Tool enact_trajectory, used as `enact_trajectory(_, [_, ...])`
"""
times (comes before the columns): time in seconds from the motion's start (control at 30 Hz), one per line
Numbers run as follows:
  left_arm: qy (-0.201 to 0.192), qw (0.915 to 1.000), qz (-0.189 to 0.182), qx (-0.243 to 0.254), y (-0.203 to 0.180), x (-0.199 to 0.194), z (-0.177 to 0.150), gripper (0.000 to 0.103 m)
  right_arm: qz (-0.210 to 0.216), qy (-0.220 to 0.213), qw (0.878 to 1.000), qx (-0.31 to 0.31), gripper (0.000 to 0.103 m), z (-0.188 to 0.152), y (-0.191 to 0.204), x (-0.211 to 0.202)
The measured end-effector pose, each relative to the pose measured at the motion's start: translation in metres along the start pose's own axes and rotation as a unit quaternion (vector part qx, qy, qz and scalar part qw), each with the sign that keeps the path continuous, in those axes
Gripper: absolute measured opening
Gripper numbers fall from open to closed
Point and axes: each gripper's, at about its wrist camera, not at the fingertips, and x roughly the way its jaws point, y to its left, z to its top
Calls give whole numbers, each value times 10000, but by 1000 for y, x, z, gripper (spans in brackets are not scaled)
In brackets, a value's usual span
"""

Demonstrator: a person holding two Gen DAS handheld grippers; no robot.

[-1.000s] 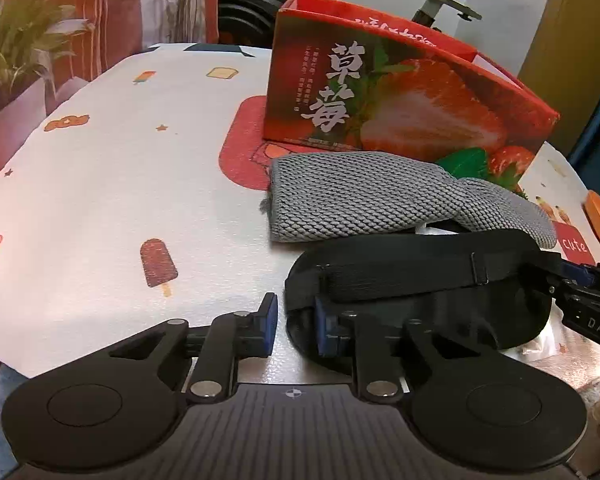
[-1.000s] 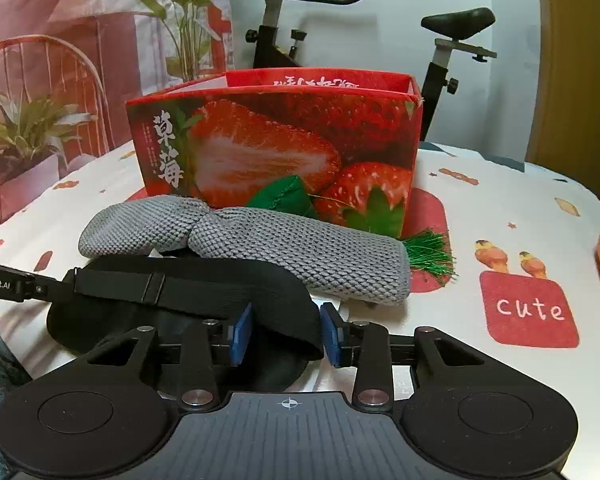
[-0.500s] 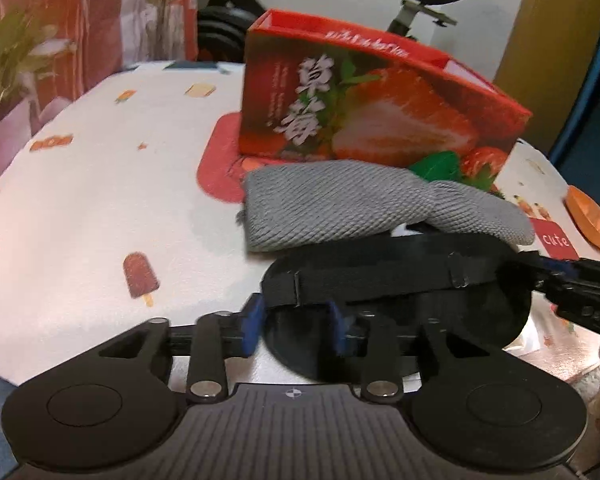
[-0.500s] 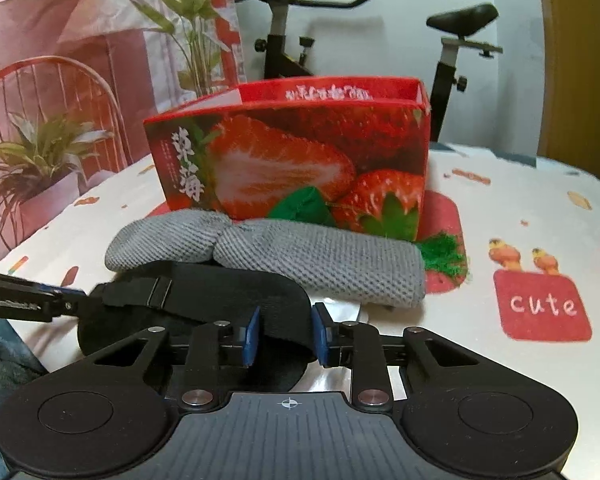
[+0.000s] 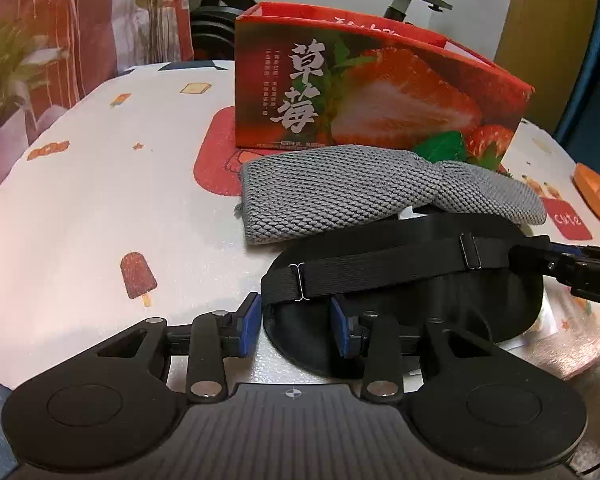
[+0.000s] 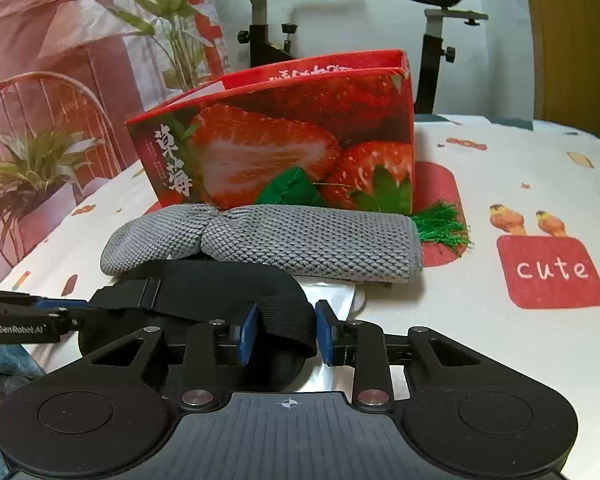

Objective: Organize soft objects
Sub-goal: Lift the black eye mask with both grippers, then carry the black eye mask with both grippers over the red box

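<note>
At the frame centre one flat black oval sleep mask (image 5: 400,312) lies before one knitted grey pouch (image 5: 340,192) and one red cardboard box (image 5: 364,92), left tool (image 5: 294,326) half open around its edge, right tool (image 6: 285,332) opening around its strap.

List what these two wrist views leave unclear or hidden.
- Inside of the strawberry box: its front wall hides the contents in both views.
- Green felt piece: the grey knitted pouch covers its lower part, right wrist view.
- Silver packet: mostly under the black eye mask.
- Orange object: cut off by the left wrist view's right edge.
</note>
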Motion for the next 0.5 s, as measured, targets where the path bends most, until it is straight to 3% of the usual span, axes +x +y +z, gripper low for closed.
enact_trajectory(0.13, [-17,10000,-12,-13,1,-1,0,40,112,171,9997,105,50,-1,-2,3])
enact_trajectory(0.23, [-41,10000,-62,4,2,-1,0,43,70,180,9998,51,50,-1,0,5])
enact_trajectory(0.3, [-43,9999,-56,81,0,0,0,42,-6,150,9999,37,42,0,1,5])
enact_trajectory(0.33, [-43,9999,-46,103,-1,0,-1,24,-65,116,9999,8,29,0,1,4])
enact_trajectory(0.37, [-61,9999,-80,95,0,-1,-1,14,-107,65,9999,-19,23,0,1,2])
enact_trajectory(0.5, [-335,9992,-207,-30,3,-11,-1,7,-254,-198,9994,-146,14,2,1,-6])
